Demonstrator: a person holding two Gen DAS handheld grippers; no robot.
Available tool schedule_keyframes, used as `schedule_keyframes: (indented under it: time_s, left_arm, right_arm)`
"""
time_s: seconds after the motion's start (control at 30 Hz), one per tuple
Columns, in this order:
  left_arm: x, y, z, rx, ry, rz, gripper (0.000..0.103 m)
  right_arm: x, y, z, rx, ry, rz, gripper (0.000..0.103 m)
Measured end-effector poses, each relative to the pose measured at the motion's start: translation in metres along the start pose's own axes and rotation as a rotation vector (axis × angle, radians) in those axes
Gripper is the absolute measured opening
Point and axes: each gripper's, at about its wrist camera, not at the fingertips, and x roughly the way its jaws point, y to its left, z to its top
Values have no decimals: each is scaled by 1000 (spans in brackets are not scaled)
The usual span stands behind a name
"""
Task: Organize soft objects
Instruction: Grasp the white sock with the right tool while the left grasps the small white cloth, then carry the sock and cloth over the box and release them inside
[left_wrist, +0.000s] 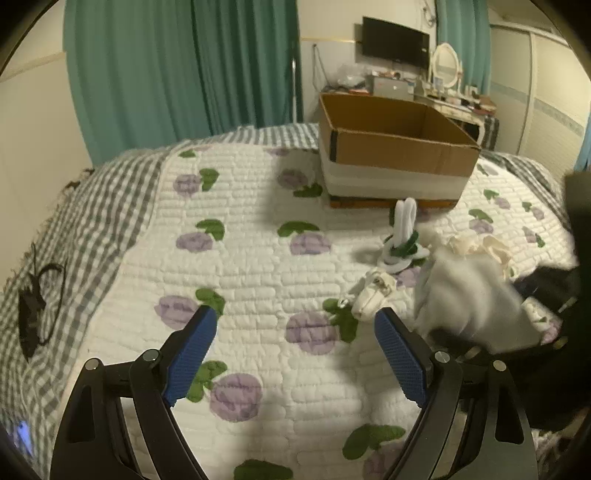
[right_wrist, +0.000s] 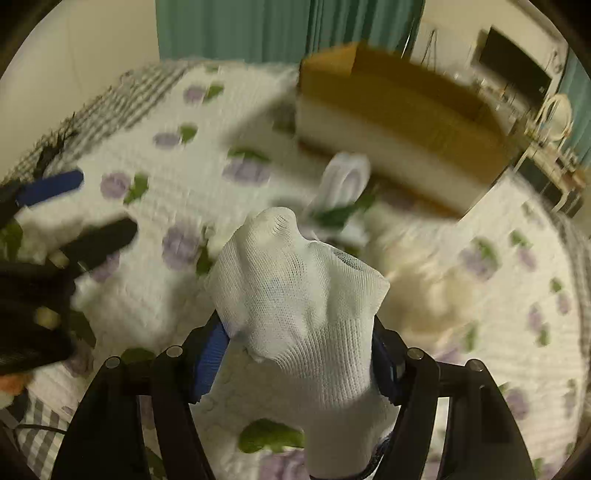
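Observation:
My right gripper is shut on a white knit glove and holds it above the bed; the glove shows blurred in the left wrist view. My left gripper is open and empty, low over the floral quilt. A white and green plush rabbit and a small cream soft item lie on the quilt ahead of it. More cream fabric lies to the right. An open cardboard box stands at the far side of the bed; it shows blurred in the right wrist view.
Green curtains hang behind the bed. A dresser with a TV and mirror stands at the back right. A black cable lies on the checked sheet at the left edge.

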Motion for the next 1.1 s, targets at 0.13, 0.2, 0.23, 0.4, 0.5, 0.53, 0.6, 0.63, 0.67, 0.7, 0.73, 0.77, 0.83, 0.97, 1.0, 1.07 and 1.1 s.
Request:
schedule_keyframes:
  time_s: [0.13, 0.2, 0.23, 0.4, 0.5, 0.53, 0.6, 0.63, 0.67, 0.7, 0.73, 0.77, 0.83, 0.97, 1.0, 1.07, 1.1]
  left_arm:
    - [5, -13, 15, 0, -9, -32, 88]
    - [12, -21, 21, 4, -9, -56, 88]
    - [18, -27, 24, 16, -8, -60, 88]
    - [61, -49, 17, 53, 50, -89, 86]
    - [79, -54, 9, 71, 81, -87, 83]
    - [85, -56, 7, 78, 94, -96, 74]
    - [93, -59, 5, 80, 119, -113, 62]
    - [98, -60, 3, 80, 136, -113, 58]
    - [101, -61, 3, 81, 144, -116, 55]
    - [102, -62, 2, 82, 149, -119, 47]
    - [103, -63, 2, 87, 150, -121, 39]
    - [102, -64, 2, 91, 147, -126, 39]
    - [101, -64, 1, 96, 140, -123, 33]
    - [90, -65, 0, 90, 128, -131, 29]
    - [86, -65, 0, 83, 126, -135, 29]
    - [75, -64, 3, 76, 109, -132, 29]
    - [69, -64, 4, 78, 97, -128, 29]
  right_arm:
    - [-24, -26, 26, 10, -64, -57, 68]
    - [-30, -40, 40, 6, -87, -84, 68]
    - [-31, -44, 44, 9, -93, -85, 68]
    - [-20, -73, 44, 94, -105, -61, 68]
    - [-5, -81, 35, 112, -76, -48, 68]
    - [1, -84, 32, 119, -63, -46, 68]
    - [5, -88, 28, 130, -56, -38, 68]
    - [7, -90, 27, 140, -52, -30, 68]
    - [7, -92, 25, 146, -50, -25, 68]
    - [6, -94, 24, 153, -50, -19, 68]
    - [5, -94, 22, 159, -51, -14, 68]
    - [4, -94, 21, 161, -53, -11, 68]
    - [3, -93, 18, 155, -54, -12, 68]
    - [-1, -94, 12, 163, -63, -7, 68]
    - [-2, -94, 11, 164, -67, -10, 68]
    - [-10, -95, 9, 169, -85, -20, 68]
    - [-14, -95, 9, 172, -94, -21, 68]
